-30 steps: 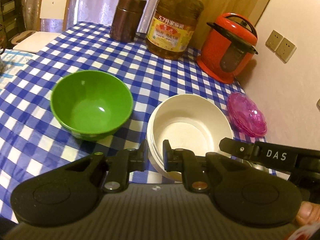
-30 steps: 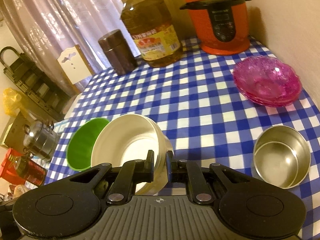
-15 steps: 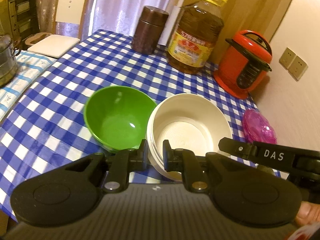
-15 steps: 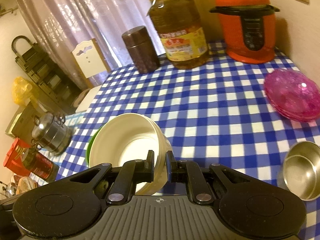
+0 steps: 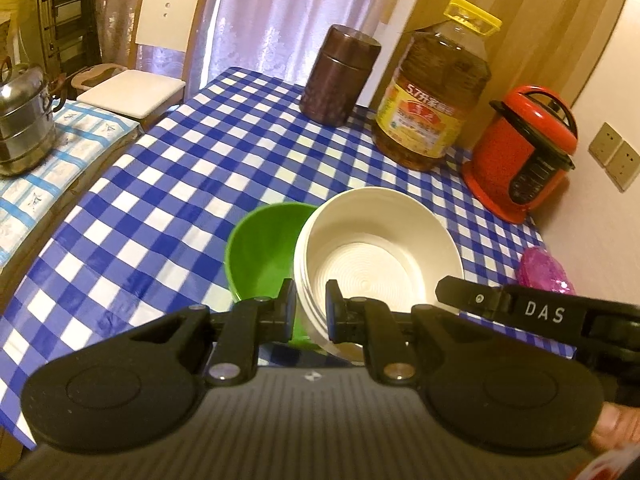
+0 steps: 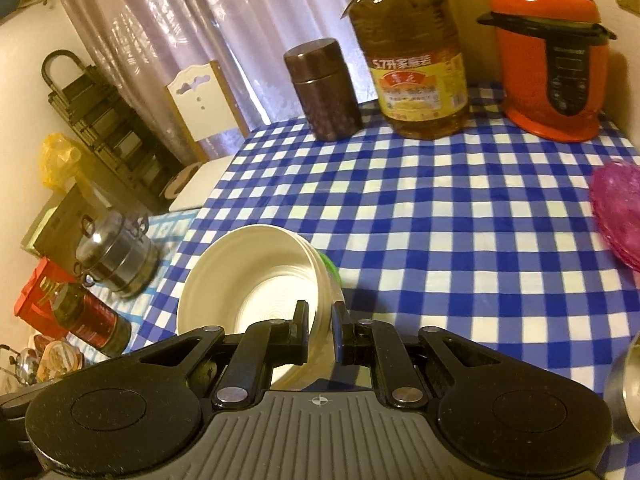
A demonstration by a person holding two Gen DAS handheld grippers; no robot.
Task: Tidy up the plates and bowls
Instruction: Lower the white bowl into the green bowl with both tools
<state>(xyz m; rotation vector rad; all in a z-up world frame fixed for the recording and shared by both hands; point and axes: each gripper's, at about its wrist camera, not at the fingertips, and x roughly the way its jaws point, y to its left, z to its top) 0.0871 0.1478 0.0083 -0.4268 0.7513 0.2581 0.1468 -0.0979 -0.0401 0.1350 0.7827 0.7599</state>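
Both grippers hold a stack of cream-white bowls [image 5: 376, 256] by its rim. My left gripper [image 5: 309, 310] is shut on the near left rim. My right gripper [image 6: 320, 326] is shut on the right rim of the same stack [image 6: 248, 280], which is lifted and tilted. A green bowl [image 5: 264, 248] stands on the checked table just behind and left of the stack, partly hidden by it; only a sliver of the green bowl [image 6: 330, 266] shows in the right wrist view. A stack of pink glass plates [image 6: 620, 208] lies at the right. A steel bowl [image 6: 624, 380] is at the lower right edge.
At the back of the blue checked table [image 5: 192, 184] stand a brown canister [image 5: 340, 76], a big oil bottle [image 5: 436, 92] and a red pressure cooker [image 5: 524, 152]. A steel pot [image 5: 24, 120] sits on a side table at the left, with a chair [image 5: 160, 60] beyond.
Both grippers have carried the white bowl stack left toward the green bowl, which it now overlaps. The steel bowl and pink plates have slid to the right edge of the right wrist view.
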